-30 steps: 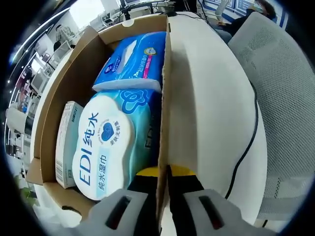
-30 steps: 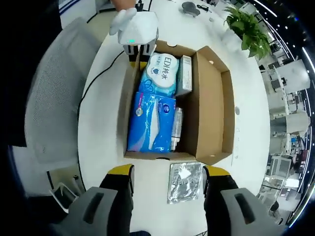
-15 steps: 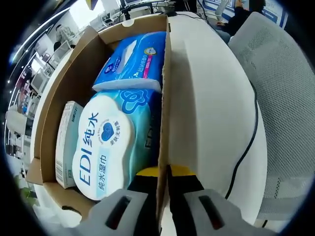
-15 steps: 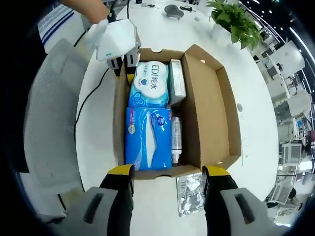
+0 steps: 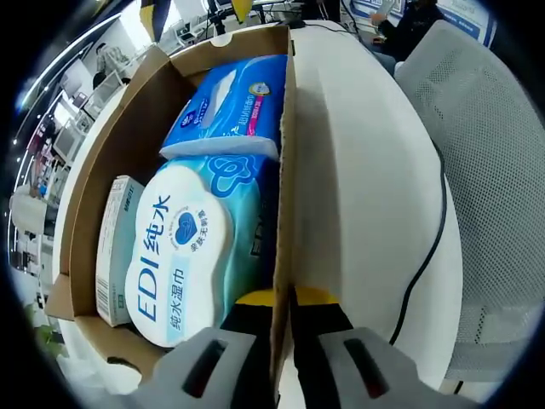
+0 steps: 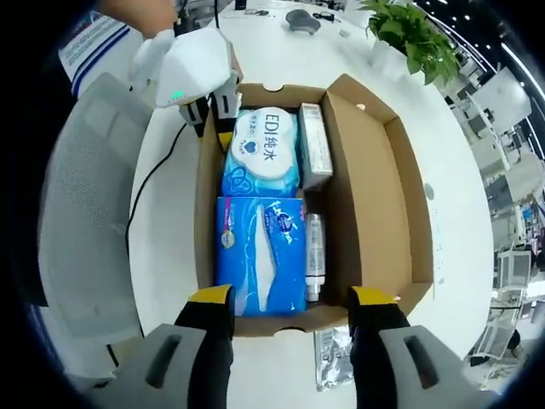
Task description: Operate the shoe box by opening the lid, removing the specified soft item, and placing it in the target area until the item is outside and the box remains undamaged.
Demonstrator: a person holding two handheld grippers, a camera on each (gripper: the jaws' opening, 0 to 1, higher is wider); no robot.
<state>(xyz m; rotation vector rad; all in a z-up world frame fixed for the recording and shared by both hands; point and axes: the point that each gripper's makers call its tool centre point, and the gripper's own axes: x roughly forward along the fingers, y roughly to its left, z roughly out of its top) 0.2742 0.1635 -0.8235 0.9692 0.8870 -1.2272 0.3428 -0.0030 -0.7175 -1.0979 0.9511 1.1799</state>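
One open cardboard box (image 6: 375, 196) holds four items: one wet-wipes pack (image 6: 262, 153), one blue tissue pack (image 6: 260, 251), one slim carton (image 6: 313, 153) and one small bottle (image 6: 314, 264). One foil packet (image 6: 334, 354) lies outside it. One potted plant (image 6: 407, 30) stands on the table.

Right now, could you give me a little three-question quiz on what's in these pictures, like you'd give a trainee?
1. True or false: the left gripper is shut on a side wall of the cardboard box.
2. Which lies nearer the left gripper? A) the blue tissue pack B) the EDI wet wipes pack
3. Fill in: on the table, just outside the box by the right gripper, lies a silvery ____.

Key: 1 true; 2 B; 3 foil packet.
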